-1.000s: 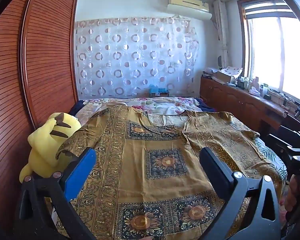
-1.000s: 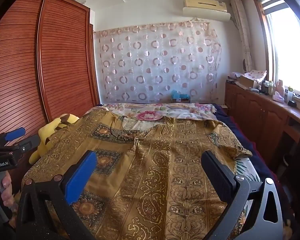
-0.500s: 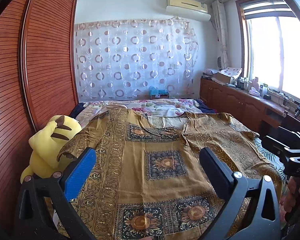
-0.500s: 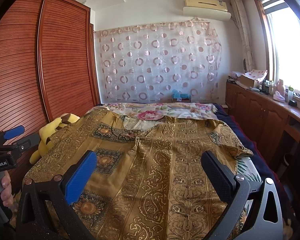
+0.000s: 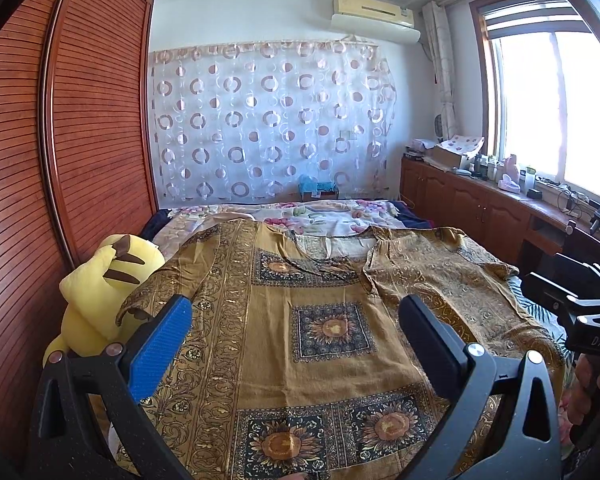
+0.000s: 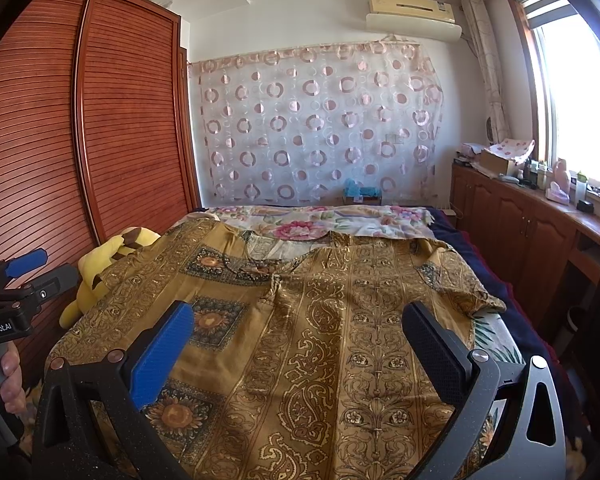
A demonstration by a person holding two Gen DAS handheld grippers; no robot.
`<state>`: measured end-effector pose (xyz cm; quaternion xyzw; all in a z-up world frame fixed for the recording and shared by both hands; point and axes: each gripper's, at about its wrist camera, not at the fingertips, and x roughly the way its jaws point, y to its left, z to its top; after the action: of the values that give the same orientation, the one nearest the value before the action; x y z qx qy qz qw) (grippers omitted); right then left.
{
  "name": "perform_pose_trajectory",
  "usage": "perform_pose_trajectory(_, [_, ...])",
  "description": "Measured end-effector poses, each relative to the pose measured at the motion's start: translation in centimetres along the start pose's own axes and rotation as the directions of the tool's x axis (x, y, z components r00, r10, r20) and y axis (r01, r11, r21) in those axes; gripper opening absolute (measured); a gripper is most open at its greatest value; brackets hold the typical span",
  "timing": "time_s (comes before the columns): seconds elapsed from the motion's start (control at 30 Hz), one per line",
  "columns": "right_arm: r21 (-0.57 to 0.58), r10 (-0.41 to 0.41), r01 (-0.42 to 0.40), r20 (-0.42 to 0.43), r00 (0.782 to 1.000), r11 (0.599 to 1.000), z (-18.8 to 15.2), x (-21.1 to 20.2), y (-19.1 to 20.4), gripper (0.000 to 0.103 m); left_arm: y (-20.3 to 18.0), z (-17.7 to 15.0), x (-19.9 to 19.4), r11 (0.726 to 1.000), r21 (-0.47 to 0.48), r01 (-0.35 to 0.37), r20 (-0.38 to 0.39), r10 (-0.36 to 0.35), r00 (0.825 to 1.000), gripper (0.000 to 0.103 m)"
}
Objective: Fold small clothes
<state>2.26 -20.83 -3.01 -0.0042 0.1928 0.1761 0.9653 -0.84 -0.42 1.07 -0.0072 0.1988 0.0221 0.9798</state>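
A mustard-gold patterned shirt (image 5: 320, 320) (image 6: 320, 320) lies spread flat on the bed, front up, sleeves out to both sides, neckline at the far end. My left gripper (image 5: 296, 320) hovers open above its lower left part, with nothing between the blue pad (image 5: 160, 344) and the black pad. My right gripper (image 6: 298, 324) hovers open above the lower right part, also holding nothing. The right gripper's body (image 5: 572, 304) shows at the right edge of the left wrist view; the left gripper's body (image 6: 16, 280) shows at the left edge of the right wrist view.
A yellow plush toy (image 5: 104, 280) (image 6: 108, 256) lies at the bed's left edge against the wooden wardrobe (image 5: 60, 160). A floral sheet (image 5: 324, 216) covers the bed's far end. A low cabinet (image 6: 540, 224) with clutter runs under the window on the right.
Both grippers have drifted very slightly; the view has tilted up a little. The shirt has not moved and both grippers stay open.
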Motion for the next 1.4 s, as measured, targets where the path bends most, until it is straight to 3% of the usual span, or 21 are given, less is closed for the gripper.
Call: perform_pose_trajectory(1.4, [0.007,0.001,-0.001,-0.009,1.0,1.0,0.08,0.0,-0.03,0.103,-0.01,0.46,-0.05,1.0,0.003,0.002,0.005,-0.002,1.0,0.103])
